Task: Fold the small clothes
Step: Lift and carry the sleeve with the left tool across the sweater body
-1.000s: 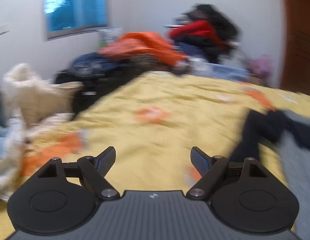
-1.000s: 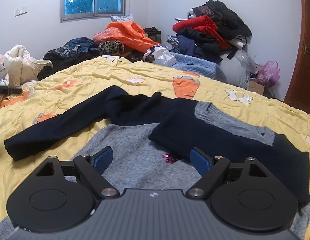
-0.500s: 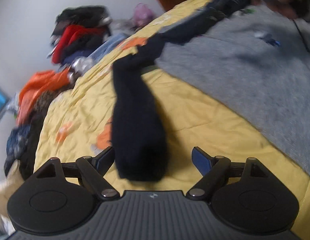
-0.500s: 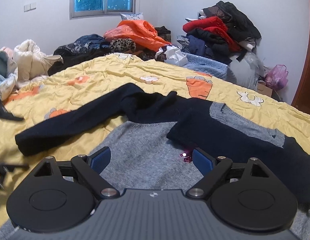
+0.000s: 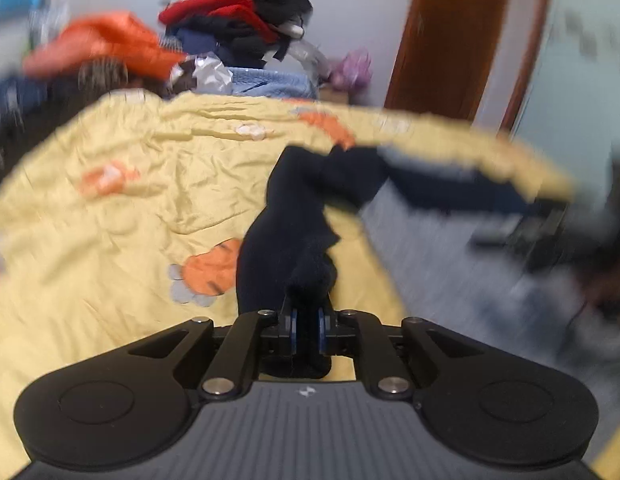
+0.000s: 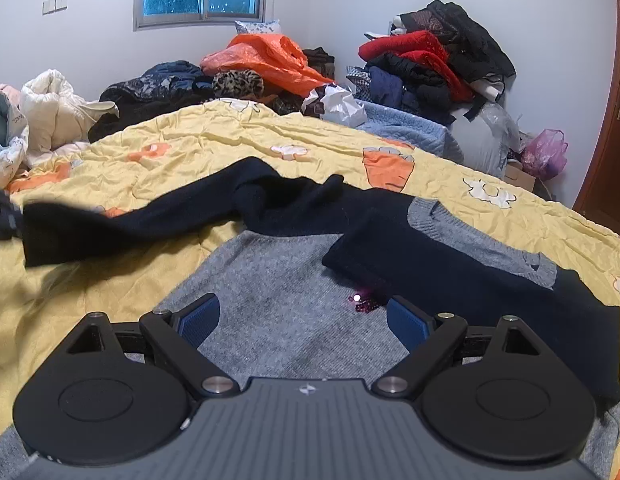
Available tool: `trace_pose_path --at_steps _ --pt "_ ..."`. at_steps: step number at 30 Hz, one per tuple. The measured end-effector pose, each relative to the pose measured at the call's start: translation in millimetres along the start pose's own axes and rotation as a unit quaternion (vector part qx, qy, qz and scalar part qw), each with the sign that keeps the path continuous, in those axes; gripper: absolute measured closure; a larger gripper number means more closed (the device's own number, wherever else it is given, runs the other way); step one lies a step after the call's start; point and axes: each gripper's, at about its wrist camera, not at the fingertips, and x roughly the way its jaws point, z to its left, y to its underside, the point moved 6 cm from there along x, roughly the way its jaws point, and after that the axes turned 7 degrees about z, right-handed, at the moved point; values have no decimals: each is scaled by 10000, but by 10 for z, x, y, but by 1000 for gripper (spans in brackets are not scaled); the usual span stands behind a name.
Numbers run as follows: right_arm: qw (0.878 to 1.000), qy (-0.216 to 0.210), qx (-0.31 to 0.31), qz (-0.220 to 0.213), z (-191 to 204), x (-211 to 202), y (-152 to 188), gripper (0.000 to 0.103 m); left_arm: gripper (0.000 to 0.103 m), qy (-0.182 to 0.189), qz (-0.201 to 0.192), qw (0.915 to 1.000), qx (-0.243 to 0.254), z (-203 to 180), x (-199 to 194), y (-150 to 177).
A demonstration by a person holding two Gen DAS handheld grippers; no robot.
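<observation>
The yellow quilt (image 6: pixel 214 148) covers the bed and carries everything else, with heaps of other clothing (image 6: pixel 425 64) piled along the far wall. On it lies the grey sweater (image 6: pixel 278 312), front up and spread flat, with 2 navy sleeves. The right-side sleeve (image 6: pixel 449 264) is already laid across the chest, running from the shoulder down over the grey body. The other sleeve (image 6: pixel 150 216) is not yet folded: it stretches away from the shoulder across the quilt toward the left, its long axis running roughly sideways in the right wrist view, with the cuff end lifted clear of the bedding.

That cuff is what the left gripper (image 5: pixel 306 330) holds. Its fingers are pressed together with the dark knit pinched between the blue pads (image 5: pixel 294 330), and in the left wrist view the sleeve (image 5: pixel 286 224) runs straight ahead from the fingertips to the shoulder, so gripper and sleeve share 1 line. The grey body (image 5: pixel 441 264) lies to the right of that line.

The right gripper (image 6: pixel 302 322) hovers over the chest with its fingers spread wide, holding nothing; a small pink decoration (image 6: pixel 361 302) sits just ahead of it.

The left hand is judged the one to act: carrying the cuff rightward, across the sleeve's axis, should lay it over the body beside the first sleeve.
</observation>
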Motion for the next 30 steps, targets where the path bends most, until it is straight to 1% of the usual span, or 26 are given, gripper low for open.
trace_pose_path --at_steps 2,3,5,6,7,9,10,12,13,14,15,17,19,21,23,24,25,27,28,29,30 --pt "10000 -2 -13 -11 3 -7 -4 12 94 483 -206 9978 -398 113 -158 -147" --pt "10000 0 -20 -12 1 -9 -6 12 94 659 -331 9955 -600 203 -238 -234" --pt "10000 20 -37 -7 -10 -11 -13 12 94 877 -585 9883 -1099 480 -381 -413" --pt "10000 31 -39 -4 -18 -11 -18 12 94 917 -686 9843 -1347 657 -424 -495" --pt "10000 41 -35 1 -28 -10 -21 12 95 806 -768 9817 -1547 846 -444 -566" --pt "10000 49 -6 -5 -49 -8 -21 11 95 284 -799 9814 -1722 1214 -393 -664" --pt "10000 44 12 -4 -59 -8 -17 11 95 61 -745 9803 -1828 1394 -320 -680" --pt "10000 57 41 16 -75 3 -5 11 95 -130 -589 9745 -2161 1729 -120 -636" --pt "10000 66 47 30 -82 13 -1 11 95 -270 -478 9725 -2264 1864 -12 -586" --pt "9999 74 47 50 -89 25 3 11 96 -503 -359 9694 -2376 1991 79 -509" --pt "9999 76 41 64 -91 36 2 11 96 -636 -263 9652 -2523 2098 152 -425" --pt "10000 49 -16 69 -80 59 -19 11 96 -569 -267 9539 -2935 2299 208 -255" --pt "9999 35 -113 90 -54 97 -60 11 96 -669 -353 9414 -3286 2463 182 -140" --pt "9997 -16 -222 95 -13 135 -121 11 96 -736 -420 9357 -3424 2541 104 -85" --pt "9994 -88 -329 69 41 170 -185 11 96 -570 -550 9300 -3588 2552 -9 -67" --pt "9993 -105 -362 60 70 191 -213 11 95 -467 -624 9300 -3592 2519 -60 -71" --pt "9992 -114 -372 50 91 210 -235 11 93 -389 -656 9320 -3544 2481 -102 -76" --pt "9992 -183 -349 19 128 228 -261 11 82 -306 -673 9357 -3450 2356 -161 -67" --pt "9991 -229 -343 10 152 235 -260 11 64 -270 -657 9364 -3436 2277 -171 -50" --pt "9990 -258 -352 13 180 245 -255 11 39 -214 -657 9370 -3424 2195 -164 -33" --pt "9989 -269 -378 24 202 256 -245 11 29 -163 -678 9378 -3402 2110 -153 -12"
